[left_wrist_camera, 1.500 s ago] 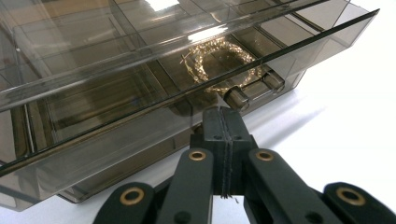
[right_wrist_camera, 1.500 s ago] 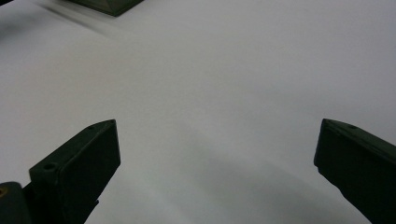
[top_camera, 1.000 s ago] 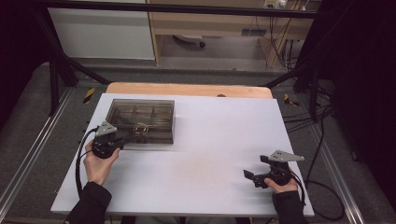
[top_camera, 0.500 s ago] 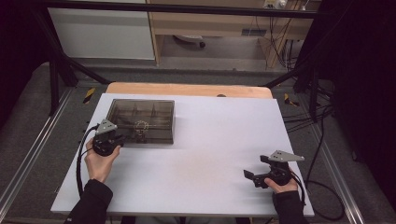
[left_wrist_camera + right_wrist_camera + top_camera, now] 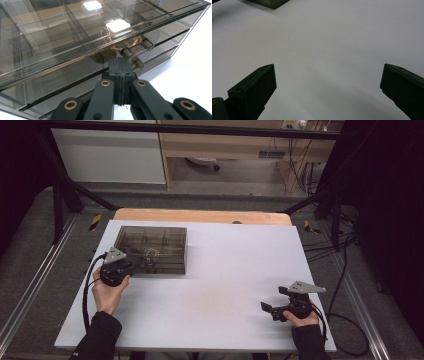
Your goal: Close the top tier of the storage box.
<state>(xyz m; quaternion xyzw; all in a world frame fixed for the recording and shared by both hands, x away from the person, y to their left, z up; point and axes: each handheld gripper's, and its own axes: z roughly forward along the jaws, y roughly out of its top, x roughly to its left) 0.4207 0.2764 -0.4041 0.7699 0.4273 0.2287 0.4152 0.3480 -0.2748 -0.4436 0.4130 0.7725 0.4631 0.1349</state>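
A flat white desk (image 5: 225, 285) with a smooth, matte top carries the work; beyond its far edge runs a strip of pale wood (image 5: 200, 215), and around it lie grey floor (image 5: 30, 255), black frame bars and loose cables, with a light wooden shelf unit against the far wall. Near the far left corner of the desk sits a smoked, see-through plastic box (image 5: 160, 245), low and rectangular, with hard glossy walls that catch the ceiling lights. Thin partitions split its top layer into compartments, and shallow drawers with small round knobs (image 5: 127, 53) stack along its front; a gold-coloured tangle, perhaps a chain, glints inside near the middle of the front. The left gripper (image 5: 125, 268), black with a grey three-cornered plate on top and a cable trailing toward the near edge, is held in the person's left hand (image 5: 107, 292) at the box's near left corner. In the left gripper view its fingers (image 5: 117, 72) are pressed together right at the front of the box, just below the knobs; whether they pinch anything I cannot tell. The right gripper (image 5: 272, 309) rests near the near right corner of the desk, well apart from the box, its blocky black fingers (image 5: 259, 85) spread wide over bare white surface.
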